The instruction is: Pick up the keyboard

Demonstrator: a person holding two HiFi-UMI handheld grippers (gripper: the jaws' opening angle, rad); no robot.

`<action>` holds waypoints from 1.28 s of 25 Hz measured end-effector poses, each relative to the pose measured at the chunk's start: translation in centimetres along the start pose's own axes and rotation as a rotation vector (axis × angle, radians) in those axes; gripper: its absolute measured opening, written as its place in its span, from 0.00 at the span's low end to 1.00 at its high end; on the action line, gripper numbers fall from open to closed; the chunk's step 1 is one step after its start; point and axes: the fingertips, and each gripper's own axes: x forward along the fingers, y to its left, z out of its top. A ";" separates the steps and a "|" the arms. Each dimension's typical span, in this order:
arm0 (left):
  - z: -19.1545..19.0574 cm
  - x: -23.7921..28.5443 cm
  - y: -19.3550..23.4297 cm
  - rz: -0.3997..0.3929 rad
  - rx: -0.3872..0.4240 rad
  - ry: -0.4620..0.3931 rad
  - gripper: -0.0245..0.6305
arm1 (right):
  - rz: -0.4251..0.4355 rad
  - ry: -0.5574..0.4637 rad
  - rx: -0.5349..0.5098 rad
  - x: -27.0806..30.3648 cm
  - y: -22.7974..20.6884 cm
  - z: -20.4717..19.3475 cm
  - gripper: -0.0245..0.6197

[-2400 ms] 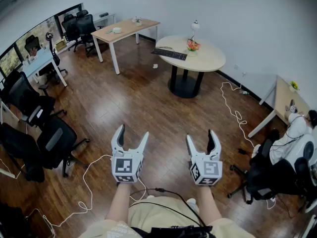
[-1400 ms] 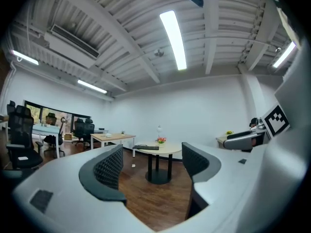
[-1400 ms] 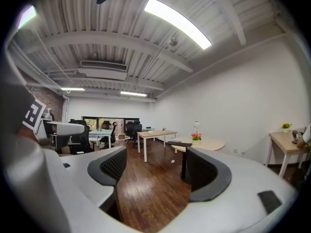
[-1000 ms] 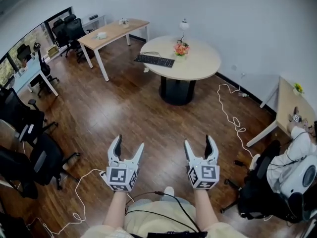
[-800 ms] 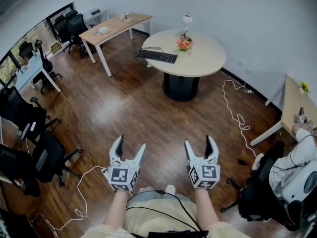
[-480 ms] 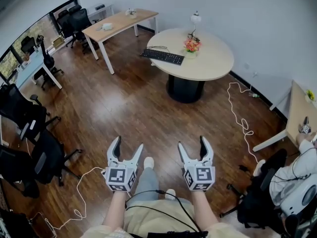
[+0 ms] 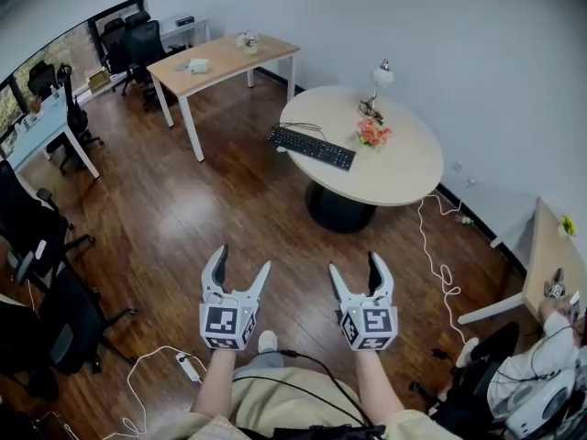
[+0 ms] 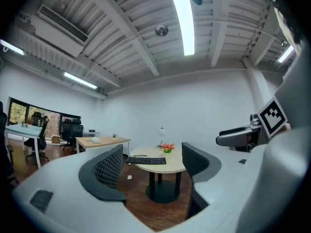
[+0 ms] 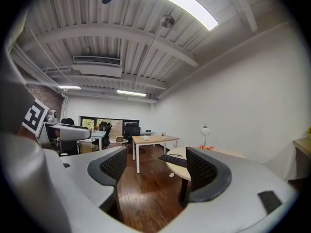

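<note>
A black keyboard point(image 7: 312, 147) lies at the near left edge of a round beige table point(image 7: 404, 168), well ahead of both grippers. In the left gripper view the keyboard point(image 8: 146, 160) shows between the jaws, far off. The right gripper view catches the keyboard point(image 9: 172, 160) just left of its right jaw. My left gripper point(image 7: 240, 270) and right gripper point(image 7: 355, 273) are held side by side over the wooden floor, pointing level at the table. Both stand open with nothing between the fingers.
Flowers point(image 7: 371, 134) and a small lamp point(image 7: 382, 74) stand on the round table. A long wooden desk point(image 7: 223, 60) is at the back left, office chairs point(image 7: 37, 236) at the left, a white cable point(image 7: 435, 246) on the floor at the right.
The view has closed in on the round table, which now sits nearer and more central. Both grippers have come forward with me, still open and side by side.
</note>
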 end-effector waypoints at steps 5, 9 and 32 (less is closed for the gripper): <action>-0.4 4.2 6.9 0.005 0.003 0.012 0.58 | 0.046 -0.003 -0.046 7.8 4.3 1.0 0.66; -1.0 7.5 8.2 -0.044 -0.002 0.027 0.58 | 0.029 0.029 -0.029 11.6 3.7 0.4 0.66; -3.3 49.9 12.3 -0.138 0.017 0.148 0.58 | 0.089 0.042 0.019 48.5 -18.1 -1.1 0.66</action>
